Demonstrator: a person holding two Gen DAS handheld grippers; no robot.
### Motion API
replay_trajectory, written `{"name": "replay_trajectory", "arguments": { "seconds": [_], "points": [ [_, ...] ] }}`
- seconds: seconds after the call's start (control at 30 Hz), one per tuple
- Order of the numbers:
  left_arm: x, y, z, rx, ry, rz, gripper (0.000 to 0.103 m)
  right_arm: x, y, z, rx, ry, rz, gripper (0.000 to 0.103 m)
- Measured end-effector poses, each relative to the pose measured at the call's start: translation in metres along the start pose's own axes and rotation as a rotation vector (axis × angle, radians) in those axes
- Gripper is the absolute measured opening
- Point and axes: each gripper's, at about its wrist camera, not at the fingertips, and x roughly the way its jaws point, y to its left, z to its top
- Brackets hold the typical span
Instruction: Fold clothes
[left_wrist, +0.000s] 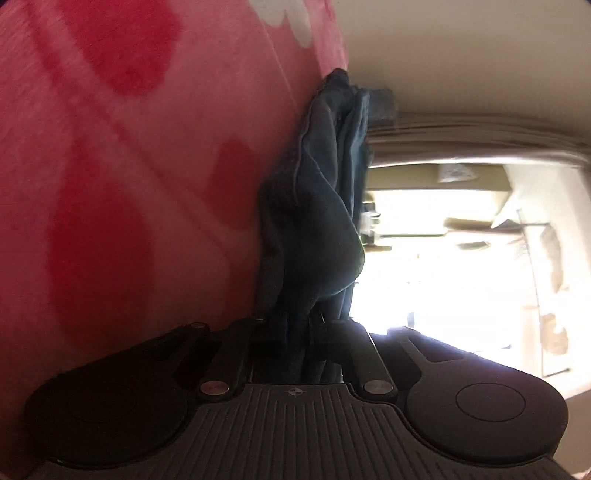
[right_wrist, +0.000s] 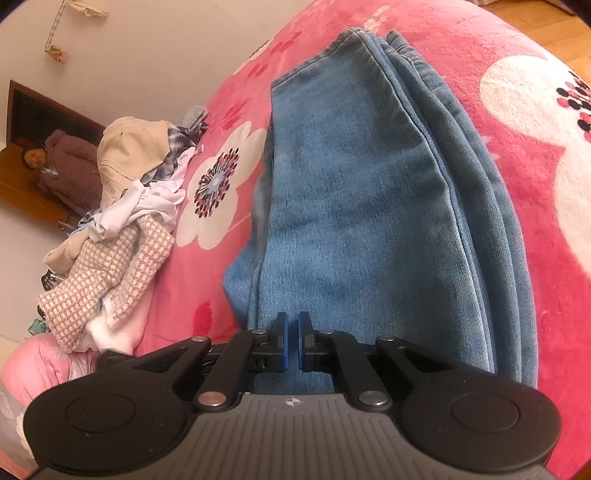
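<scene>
**Jeans folded on the bed; a heap of clothes left to do**

A pair of blue jeans (right_wrist: 354, 192) is seen lying on the pink flowered blanket (right_wrist: 535, 229) that covers the bed, already doubled into a long, narrow stack. Several layers are shown stepped along one side, with seams and hems roughly lined up toward the far edge of the bed. The fold is judged to be well advanced, though a further fold across the length may be wanted.

The right gripper (right_wrist: 291, 341) is held just above the near end of the jeans; its blue-padded jaws are drawn almost together, a thin slit is left between them, and nothing is held. In the left wrist view, which is rolled on its side, the left gripper (left_wrist: 295, 332) is seen with its jaws nearly closed and a bunched fold of the denim gripped between them, dark against a bright window.

Toward the bed's other side, well apart from the jeans, an unsorted heap of clothes (right_wrist: 122, 206) is left: a pink-and-white checked knit, white cloth, a plaid piece and a beige garment. Most of the task is therefore judged to remain.

The denim appears thick, stiff and faded in patches; the blanket is plush and fuzzy.
</scene>
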Motion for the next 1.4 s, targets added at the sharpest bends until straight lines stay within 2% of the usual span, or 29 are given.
{"name": "replay_trajectory", "arguments": {
  "seconds": [0.1, 0.17, 0.27, 0.33, 0.4, 0.47, 0.53, 0.6, 0.67, 0.7, 0.8, 0.87, 0.9, 0.97, 1.03, 1.1, 1.2, 1.3, 1.4],
  "points": [
    [-0.006, -0.025, -0.007, 0.148, -0.044, 0.076, 0.013, -0.001, 0.000, 0.000, 0.000, -0.002, -0.006, 0.005],
    [-0.008, -0.042, -0.016, 0.293, -0.066, 0.155, 0.021, -0.002, 0.000, 0.000, 0.000, -0.005, -0.007, 0.005],
    [-0.010, -0.065, -0.029, 0.510, -0.091, 0.273, 0.023, -0.001, 0.000, 0.000, -0.002, -0.002, -0.014, 0.005],
    [-0.008, -0.076, -0.034, 0.601, -0.091, 0.300, 0.023, -0.001, 0.001, 0.001, -0.005, -0.005, -0.013, 0.005],
    [-0.005, -0.079, -0.037, 0.631, -0.086, 0.308, 0.023, -0.002, 0.002, 0.001, -0.008, -0.010, -0.011, 0.005],
    [0.000, -0.076, -0.036, 0.622, -0.087, 0.324, 0.020, -0.003, 0.003, 0.001, -0.012, -0.013, -0.010, 0.005],
    [-0.004, -0.071, -0.033, 0.586, -0.091, 0.279, 0.008, -0.004, 0.005, 0.001, -0.018, -0.015, -0.010, 0.005],
    [-0.011, -0.066, -0.031, 0.549, -0.095, 0.224, 0.005, -0.005, 0.007, 0.002, -0.027, -0.020, -0.014, 0.005],
    [-0.010, -0.059, -0.020, 0.415, -0.095, 0.130, 0.005, -0.007, 0.009, 0.003, -0.045, -0.028, -0.017, 0.005],
    [-0.005, -0.052, -0.013, 0.343, -0.085, 0.108, 0.005, -0.009, 0.011, 0.004, -0.060, -0.034, -0.019, 0.005],
    [-0.001, -0.023, 0.002, 0.139, -0.044, 0.063, 0.005, -0.007, 0.020, 0.008, -0.125, -0.048, -0.026, 0.005],
    [0.002, -0.010, 0.006, 0.065, -0.027, 0.051, 0.006, -0.005, 0.032, 0.013, -0.190, -0.052, -0.023, 0.005],
    [0.002, -0.008, 0.006, 0.058, -0.024, 0.050, 0.006, -0.002, 0.039, 0.016, -0.226, -0.050, -0.016, 0.005],
    [0.004, -0.008, 0.005, 0.059, -0.019, 0.045, 0.013, 0.003, 0.055, 0.023, -0.298, -0.042, -0.003, 0.008],
    [0.005, -0.010, 0.004, 0.059, -0.014, 0.039, 0.015, 0.008, 0.069, 0.029, -0.365, -0.041, -0.007, 0.021],
    [0.006, -0.011, 0.003, 0.051, -0.007, 0.021, 0.015, 0.013, 0.084, 0.035, -0.432, -0.039, -0.011, 0.023],
    [0.010, 0.001, 0.006, -0.029, 0.014, -0.025, 0.011, 0.019, 0.093, 0.041, -0.453, -0.034, 0.000, 0.023],
    [0.011, 0.003, 0.006, -0.032, 0.024, -0.029, 0.009, 0.034, 0.098, 0.044, -0.489, 0.047, -0.027, 0.024],
    [0.017, -0.008, 0.006, 0.051, 0.007, 0.014, 0.009, 0.052, 0.112, 0.037, -0.636, 0.151, -0.116, 0.038]
  ]
}}
